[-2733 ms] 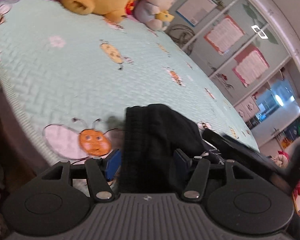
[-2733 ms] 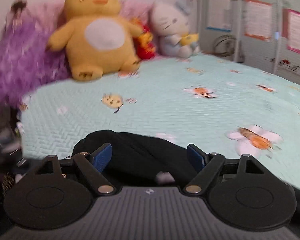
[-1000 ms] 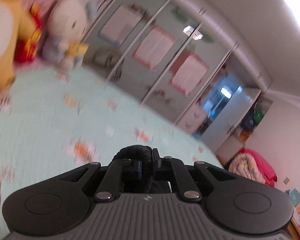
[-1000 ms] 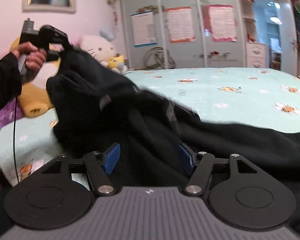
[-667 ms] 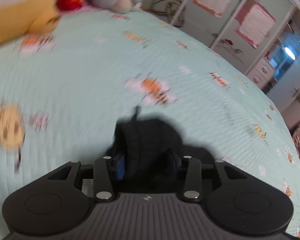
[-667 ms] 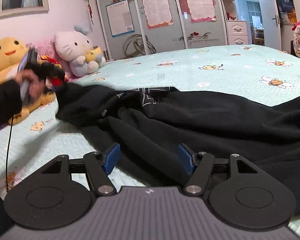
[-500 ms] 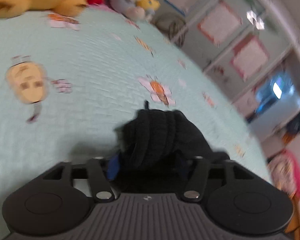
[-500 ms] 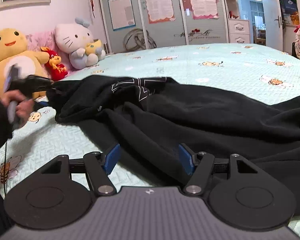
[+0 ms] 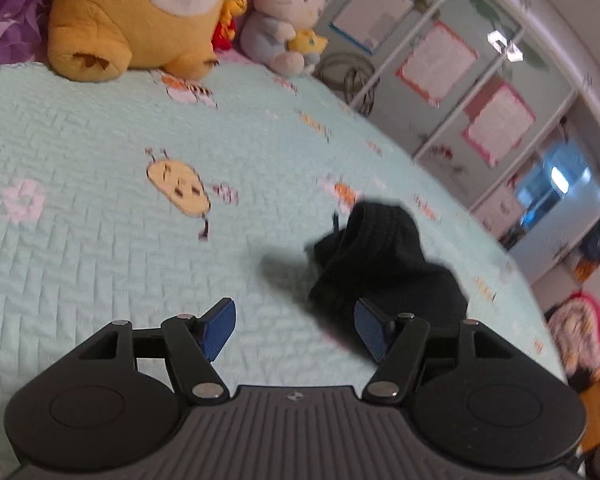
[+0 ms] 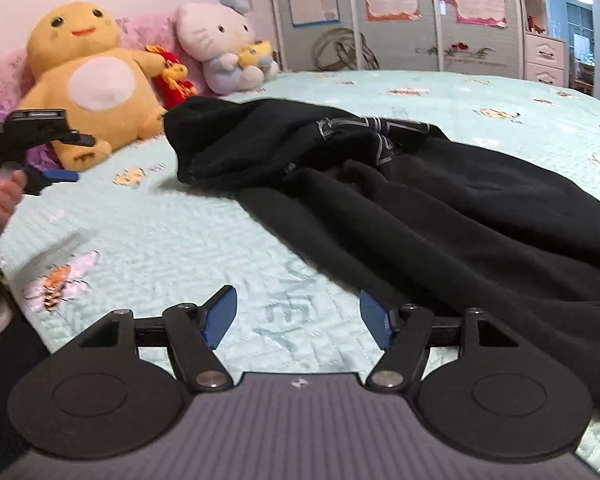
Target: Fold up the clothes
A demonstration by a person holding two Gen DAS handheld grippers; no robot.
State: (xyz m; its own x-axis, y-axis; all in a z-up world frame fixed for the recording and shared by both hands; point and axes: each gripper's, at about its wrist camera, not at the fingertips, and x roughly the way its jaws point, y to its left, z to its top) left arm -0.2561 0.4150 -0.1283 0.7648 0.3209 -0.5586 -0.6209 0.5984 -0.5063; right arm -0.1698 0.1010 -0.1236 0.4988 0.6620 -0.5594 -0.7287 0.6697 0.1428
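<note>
One black garment (image 10: 440, 200) is lying rumpled across the bed (image 10: 160, 240); three big plush toys are sitting behind. Left gripper (image 9: 294, 330) is angling down, jaws wide, empty. Right gripper (image 10: 298, 322) jaws are opening over bare quilt, garment edge beside them.

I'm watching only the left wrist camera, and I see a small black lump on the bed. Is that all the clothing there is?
Observer: No. It is one end of a large black garment sprawled across the bedspread.
Operator: Is it plain?
Observer: No, a grey print shows on its upper part.
Operator: Does the other gripper hold it?
Observer: No. The right gripper is open over bare bedspread, with the cloth just beside it.
</note>
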